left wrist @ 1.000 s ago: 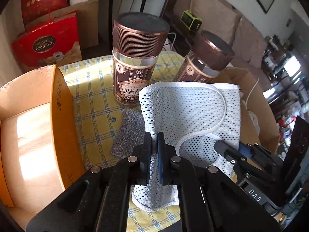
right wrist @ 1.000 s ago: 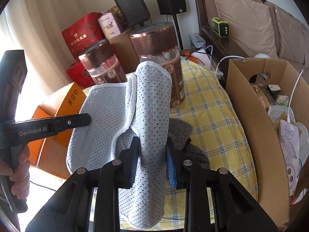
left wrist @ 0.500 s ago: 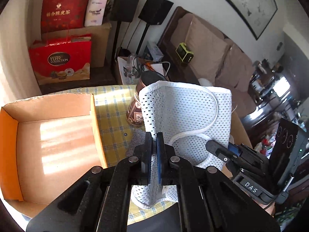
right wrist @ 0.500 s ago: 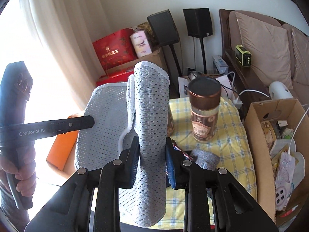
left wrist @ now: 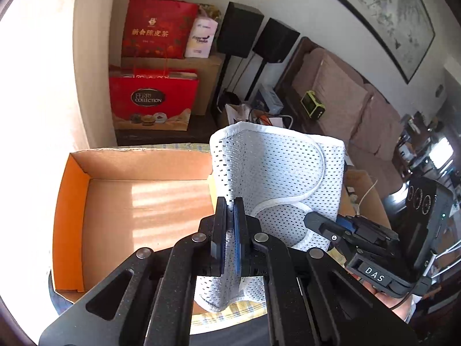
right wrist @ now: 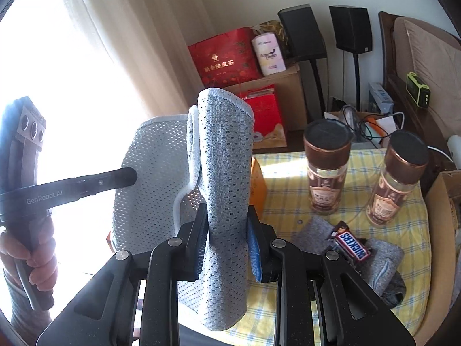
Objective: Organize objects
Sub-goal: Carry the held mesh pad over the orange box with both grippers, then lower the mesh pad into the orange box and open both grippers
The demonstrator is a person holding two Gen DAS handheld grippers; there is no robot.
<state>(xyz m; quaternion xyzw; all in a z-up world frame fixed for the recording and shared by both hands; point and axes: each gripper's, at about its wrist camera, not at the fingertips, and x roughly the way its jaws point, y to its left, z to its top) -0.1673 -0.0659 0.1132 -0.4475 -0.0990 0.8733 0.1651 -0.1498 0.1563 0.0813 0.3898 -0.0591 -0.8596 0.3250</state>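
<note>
- mesh brace [left wrist: 276, 173]: white, perforated with dots; grey-blue outside [right wrist: 227, 155]
- cardboard box [left wrist: 72, 201]: orange outside, tan inside
- tablecloth [right wrist: 291, 178]: yellow-blue plaid
- two jars [right wrist: 327, 170]: copper-brown lids, brown labels
- Snickers bar [right wrist: 350, 243]: brown, at 4 o'clock
- gift bag [left wrist: 152, 103]: red

Mesh brace [right wrist: 226, 173] hiding the far wall of the orange box [left wrist: 72, 201] and most of the counter [right wrist: 288, 173], window glare washing out the left side; right-hand cardboard box [right wrist: 438, 201] cut off by the frame edge, jar labels [right wrist: 325, 196] too small to read
</note>
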